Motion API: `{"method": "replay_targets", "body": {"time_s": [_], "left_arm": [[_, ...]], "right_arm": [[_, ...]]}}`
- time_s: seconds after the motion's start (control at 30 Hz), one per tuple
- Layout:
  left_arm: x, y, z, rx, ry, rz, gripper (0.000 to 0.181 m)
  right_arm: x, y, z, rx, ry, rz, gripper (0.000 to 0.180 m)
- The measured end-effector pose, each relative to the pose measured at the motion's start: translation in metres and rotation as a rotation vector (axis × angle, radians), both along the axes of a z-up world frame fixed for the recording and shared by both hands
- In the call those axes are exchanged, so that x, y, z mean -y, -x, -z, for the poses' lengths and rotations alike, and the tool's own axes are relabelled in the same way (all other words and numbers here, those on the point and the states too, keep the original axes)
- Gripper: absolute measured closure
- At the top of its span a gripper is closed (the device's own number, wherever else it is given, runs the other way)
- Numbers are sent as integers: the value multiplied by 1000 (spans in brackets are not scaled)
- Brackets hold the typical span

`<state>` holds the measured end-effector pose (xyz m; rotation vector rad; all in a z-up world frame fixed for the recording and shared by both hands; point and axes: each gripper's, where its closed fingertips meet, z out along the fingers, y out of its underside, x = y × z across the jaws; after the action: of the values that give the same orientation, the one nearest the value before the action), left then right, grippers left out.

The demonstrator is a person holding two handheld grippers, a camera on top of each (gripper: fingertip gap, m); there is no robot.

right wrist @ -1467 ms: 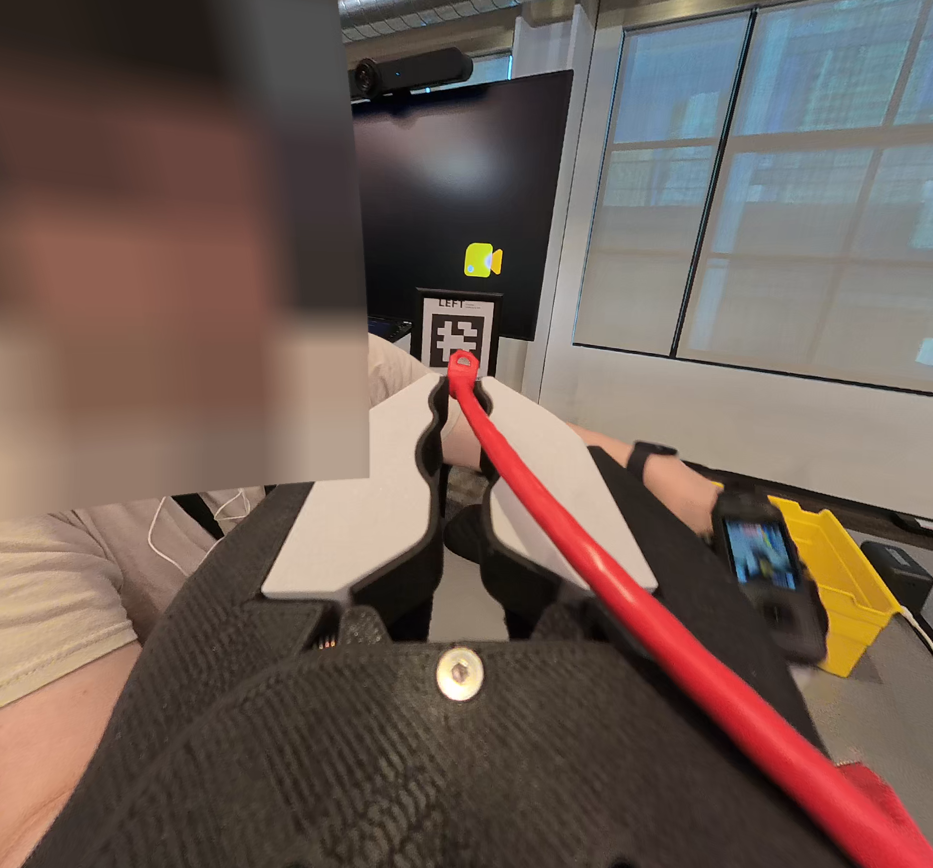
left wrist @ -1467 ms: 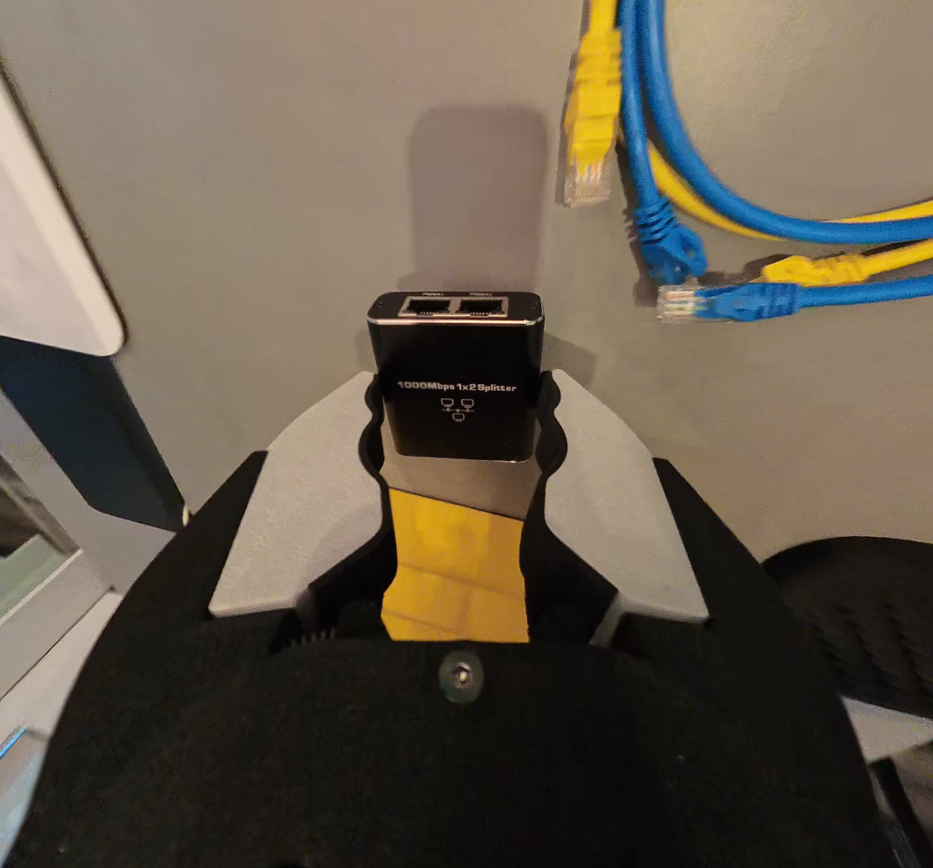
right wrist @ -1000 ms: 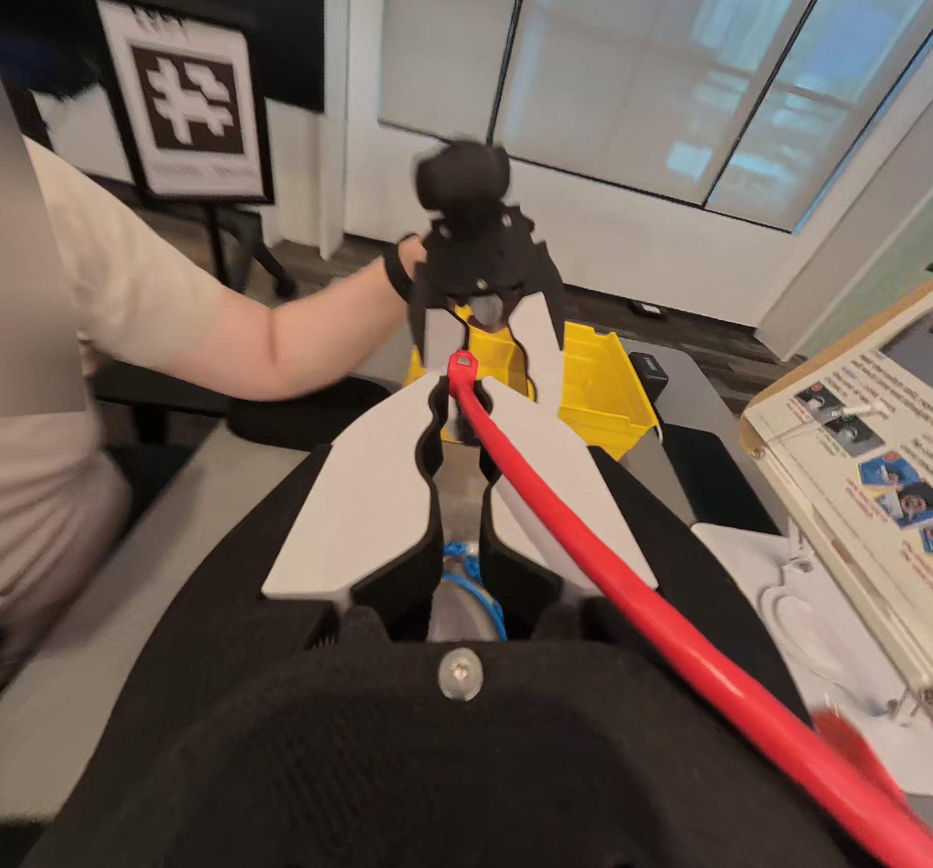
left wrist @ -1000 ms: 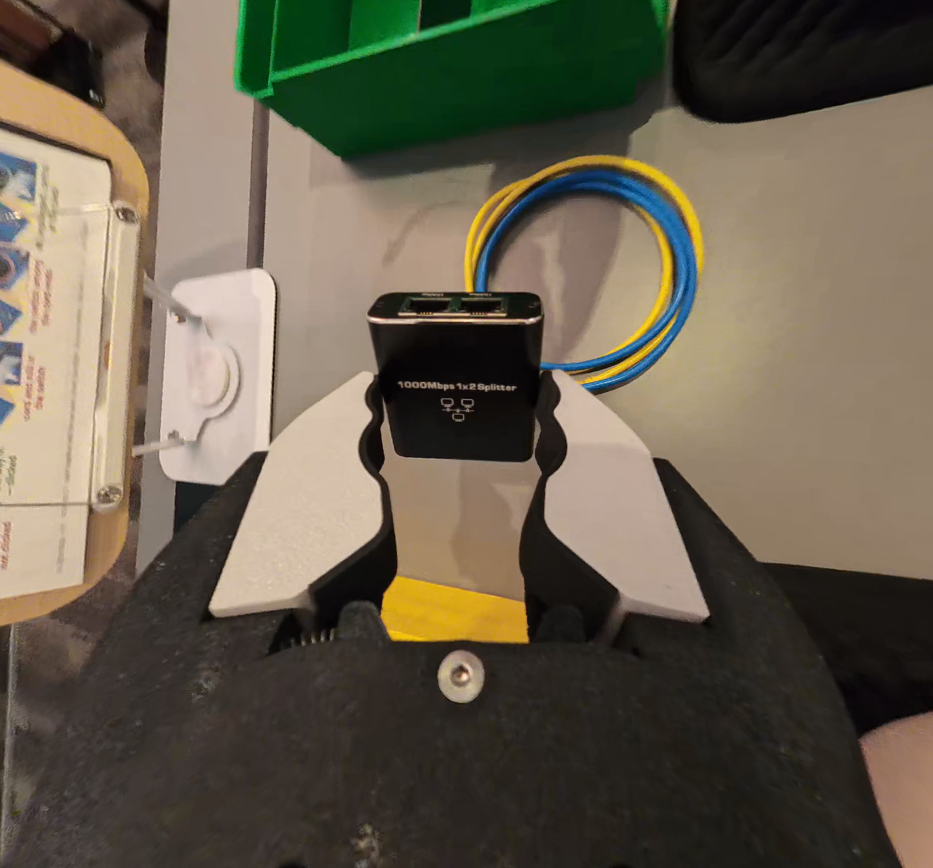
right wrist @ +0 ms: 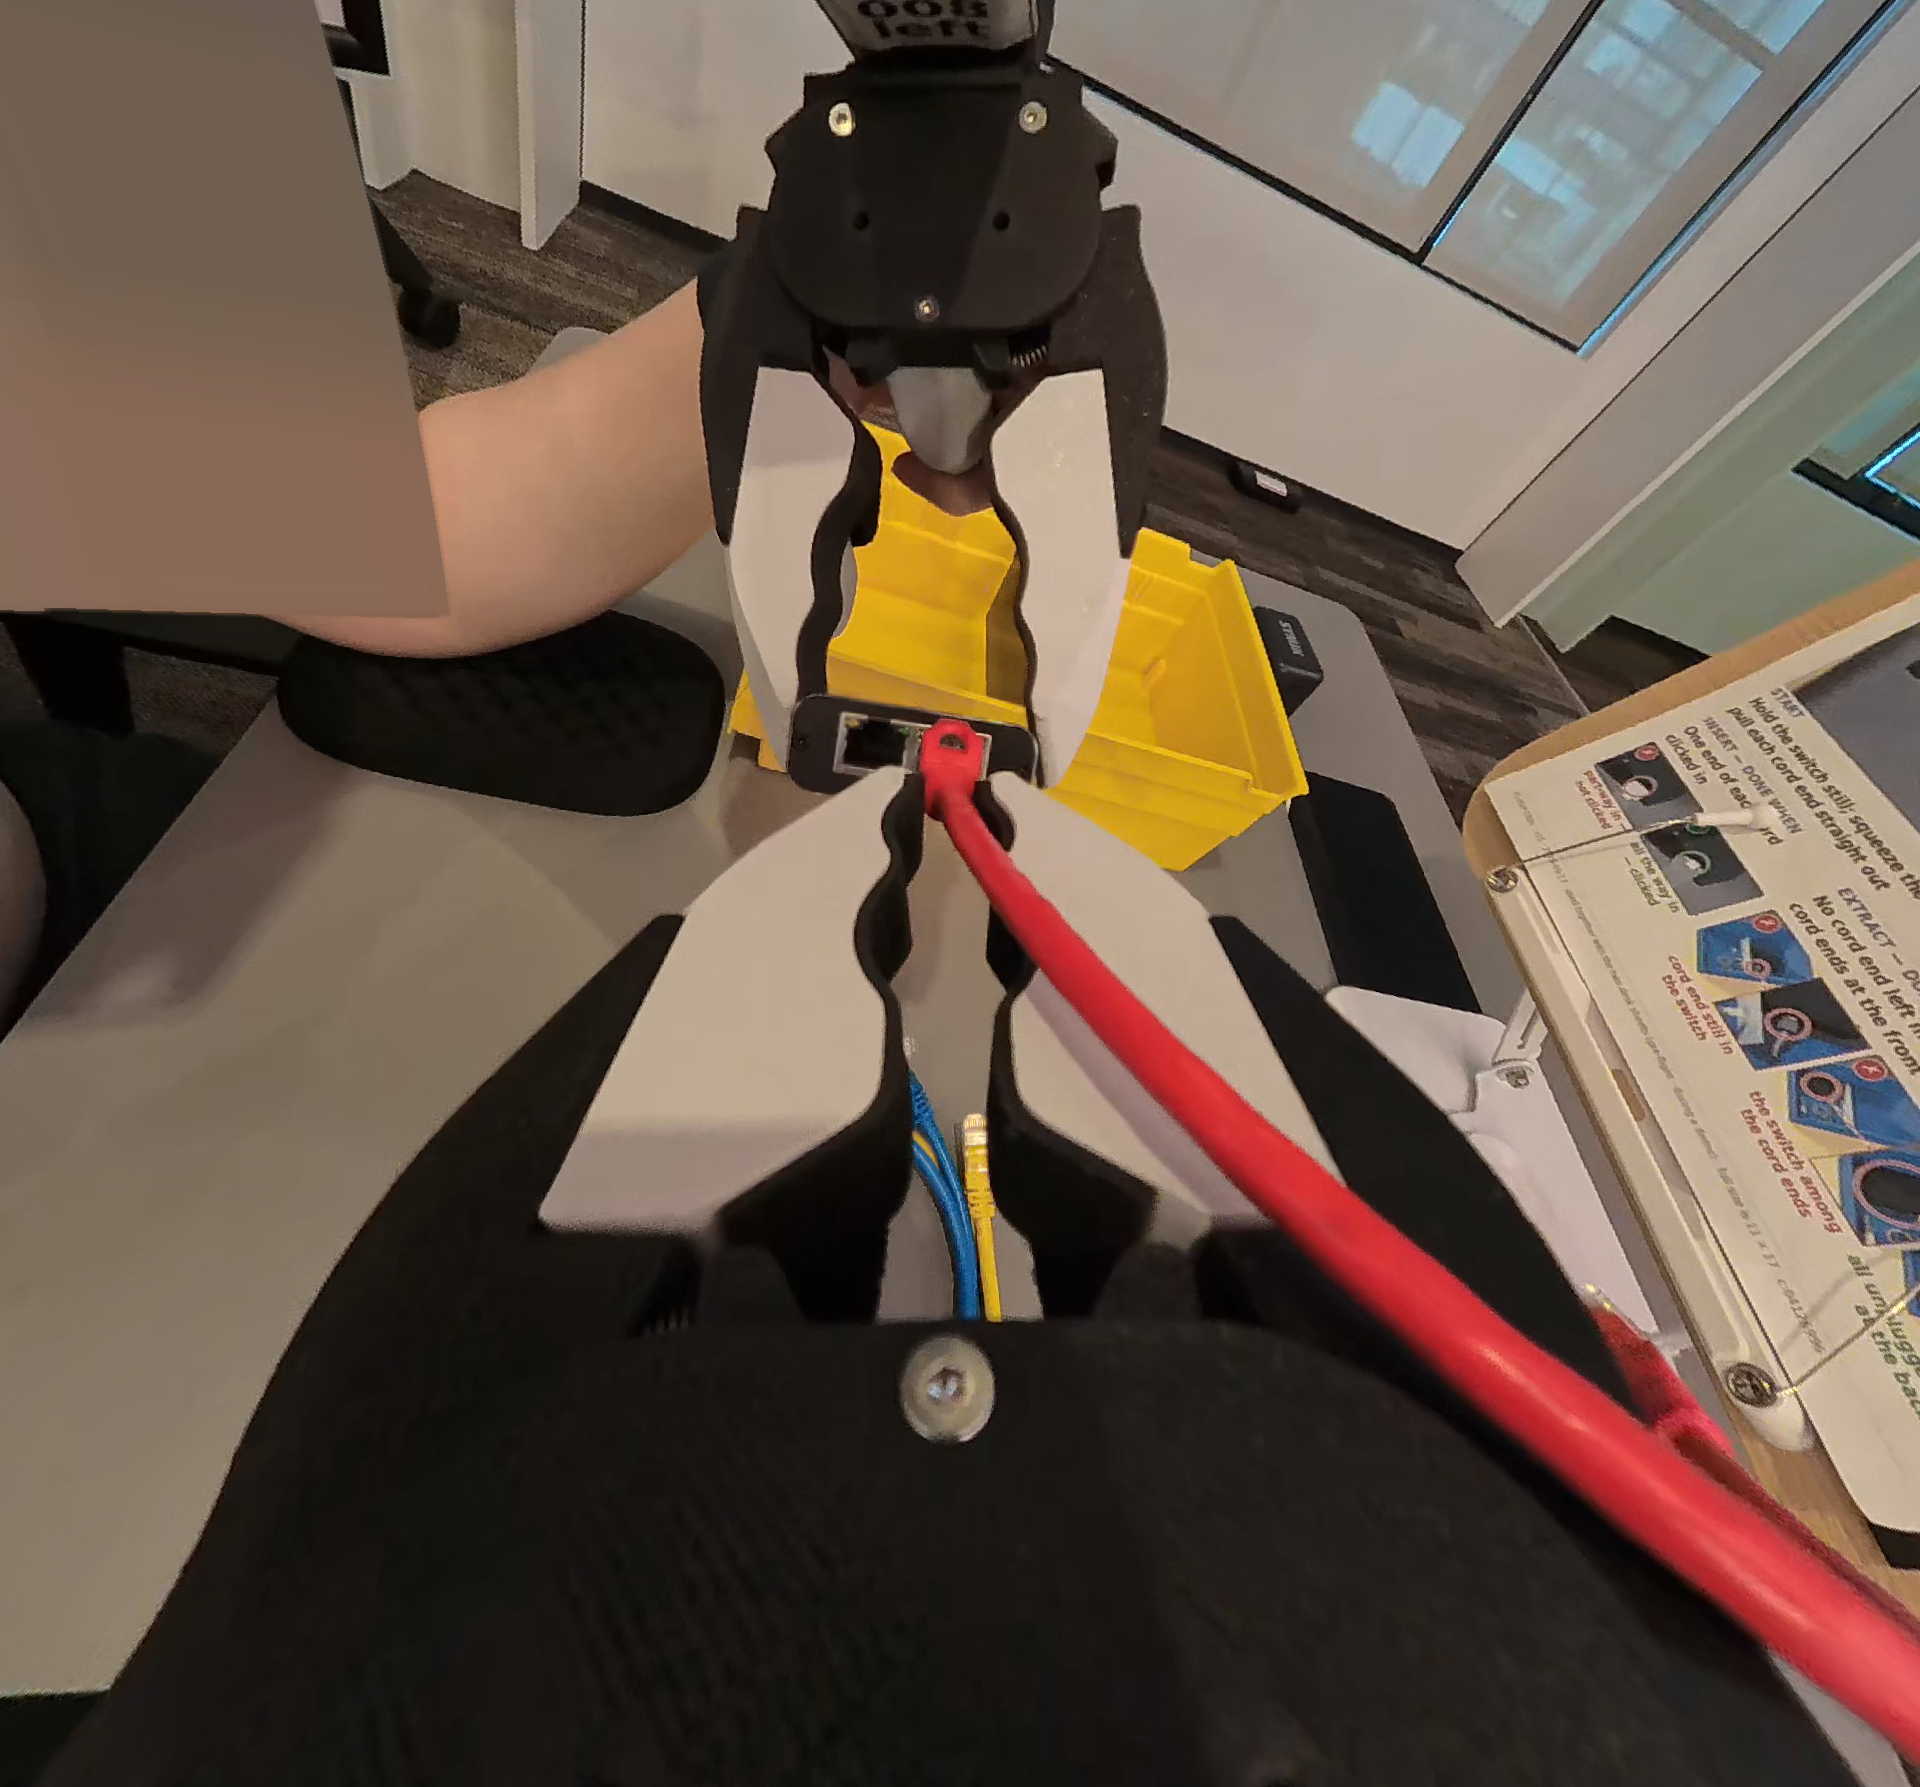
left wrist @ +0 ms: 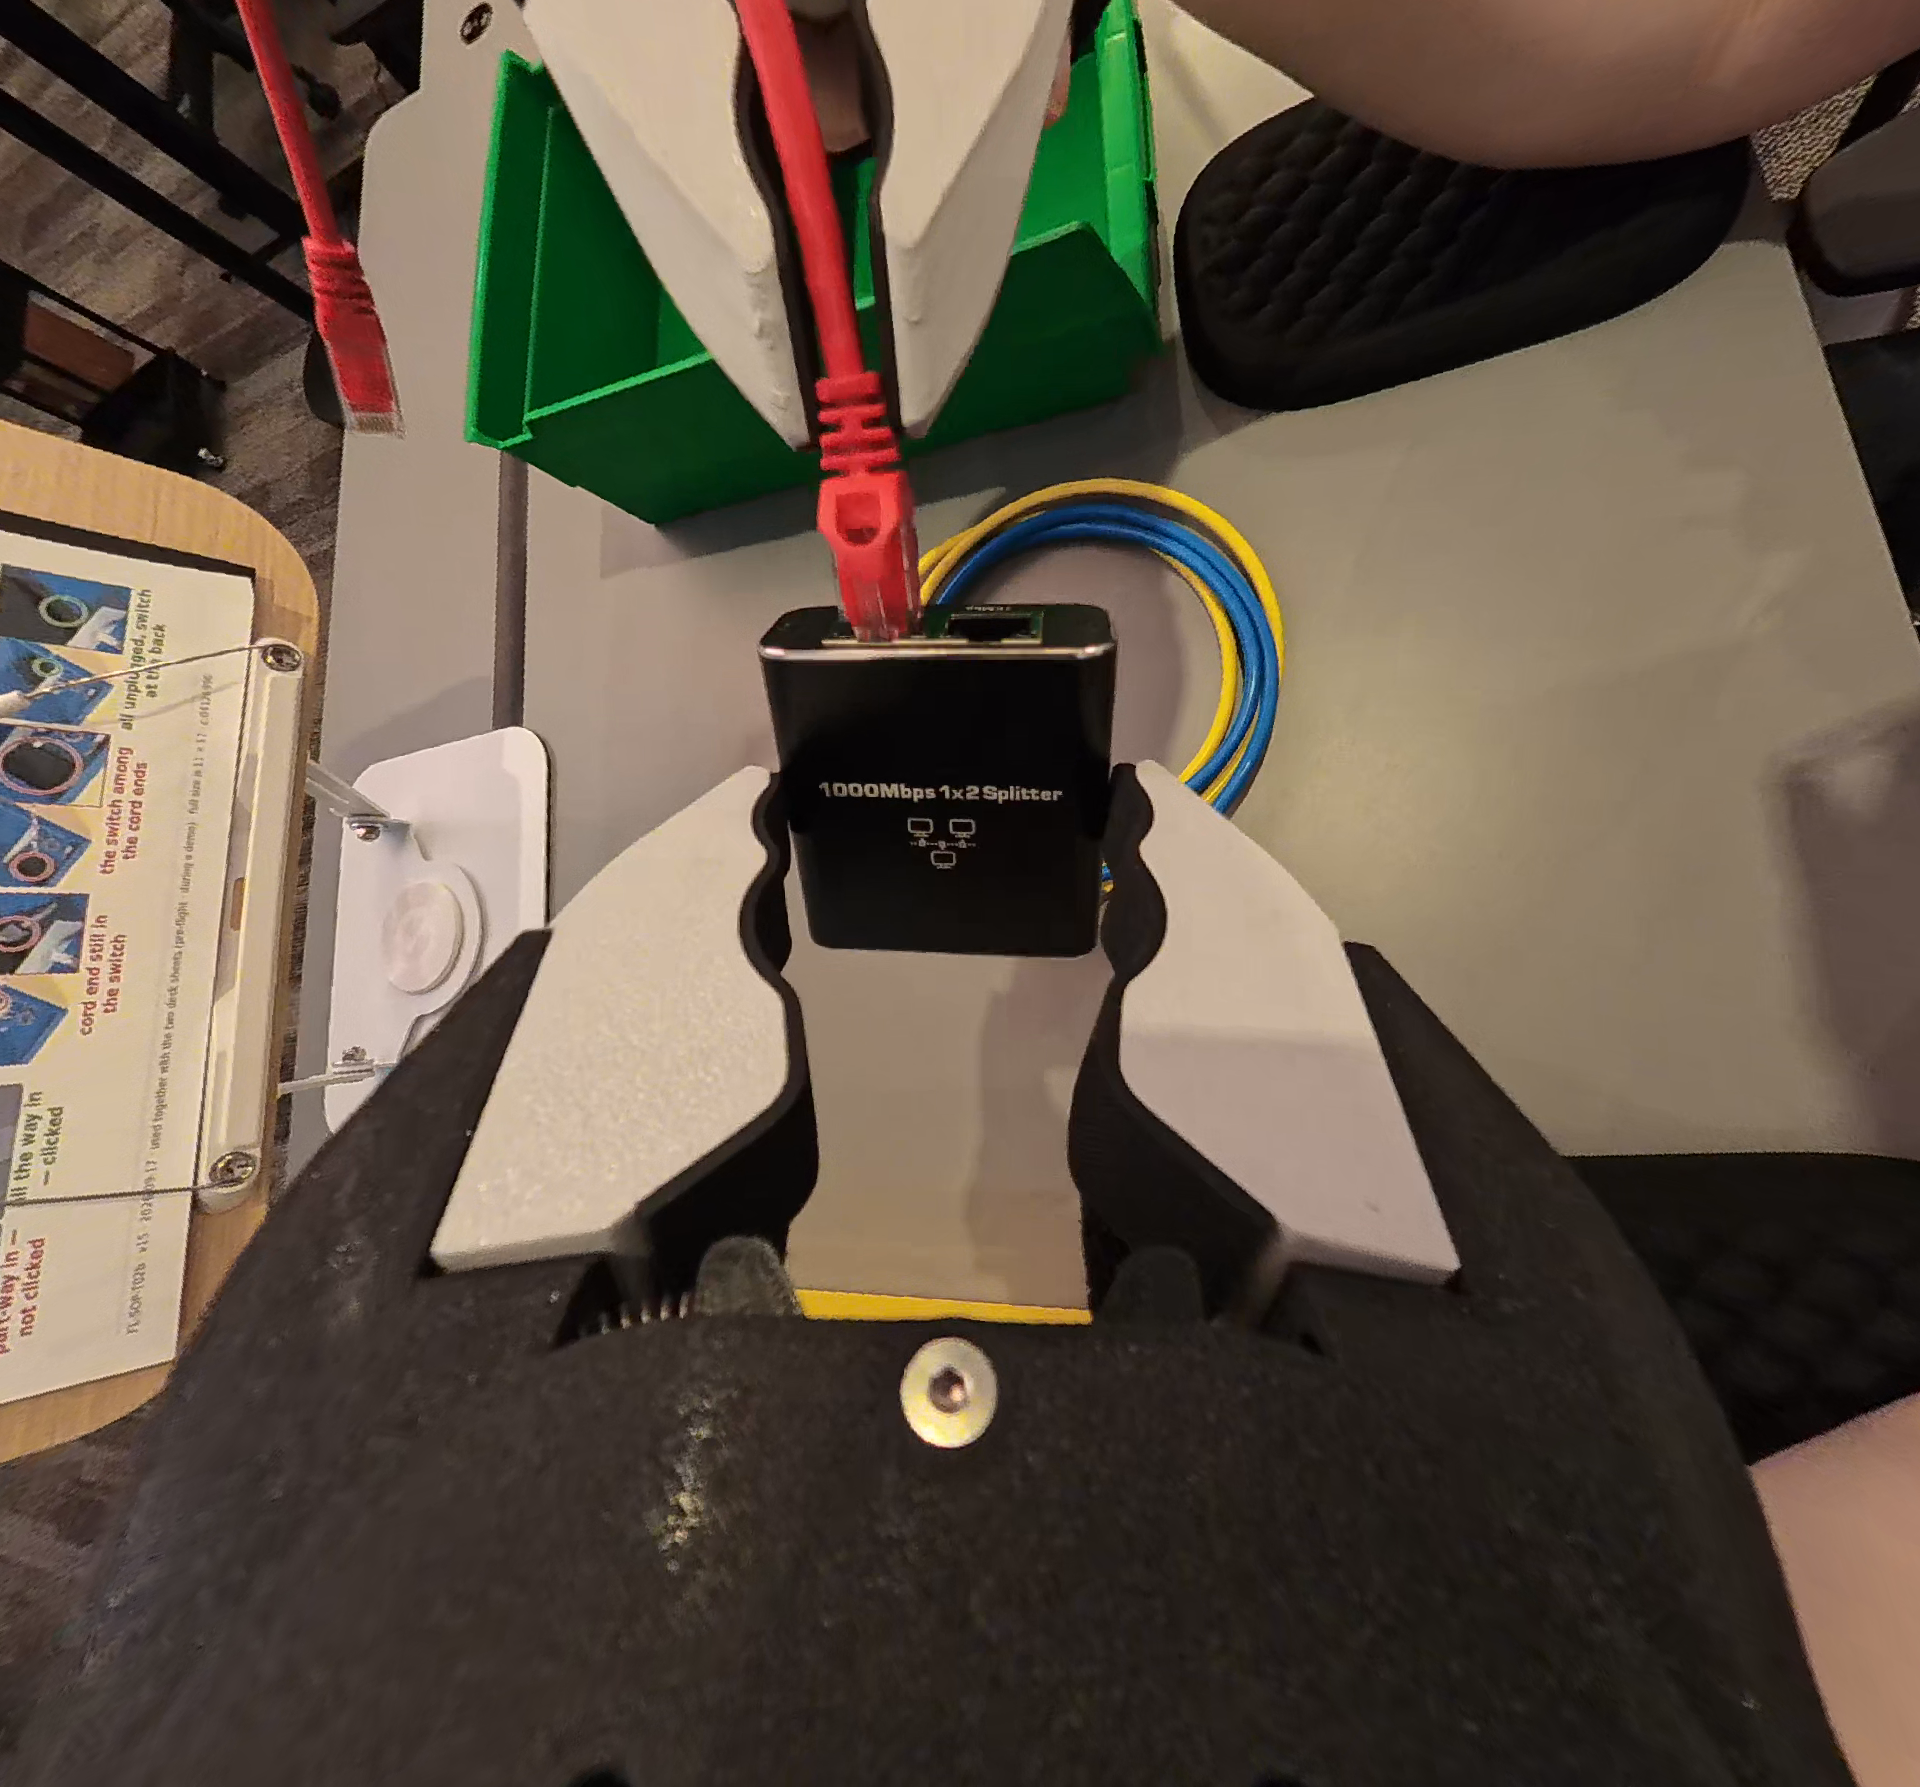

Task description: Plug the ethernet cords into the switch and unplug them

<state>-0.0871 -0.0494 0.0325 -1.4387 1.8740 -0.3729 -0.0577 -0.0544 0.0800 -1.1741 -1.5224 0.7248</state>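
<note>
Black switch (left wrist: 943,781) centre frame, two ports facing 12 o'clock. Red cord (left wrist: 810,210) drops from 12, its plug (left wrist: 868,548) in left port; right port empty. Blue/yellow cords (left wrist: 1236,615) coiled at 3.

Each wrist camera looks closely along its own fingers, facing the other, both sharing the switch (left wrist: 940,781) (right wrist: 914,748).

We see our left claw (left wrist: 943,864) with two pale grey fingers (left wrist: 634,1031), wavy black pads inside, a black textured body and one silver screw (left wrist: 945,1392). Our right claw (right wrist: 940,807) looks the same, screw (right wrist: 947,1388) included.
</note>
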Motion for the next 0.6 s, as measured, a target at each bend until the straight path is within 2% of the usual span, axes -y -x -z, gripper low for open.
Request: {"method": "replay_targets", "body": {"time_s": [0.6], "left_arm": [[5, -7, -4, 63, 90, -27, 123]], "right_arm": [[2, -1, -5, -25, 8, -14, 169]]}}
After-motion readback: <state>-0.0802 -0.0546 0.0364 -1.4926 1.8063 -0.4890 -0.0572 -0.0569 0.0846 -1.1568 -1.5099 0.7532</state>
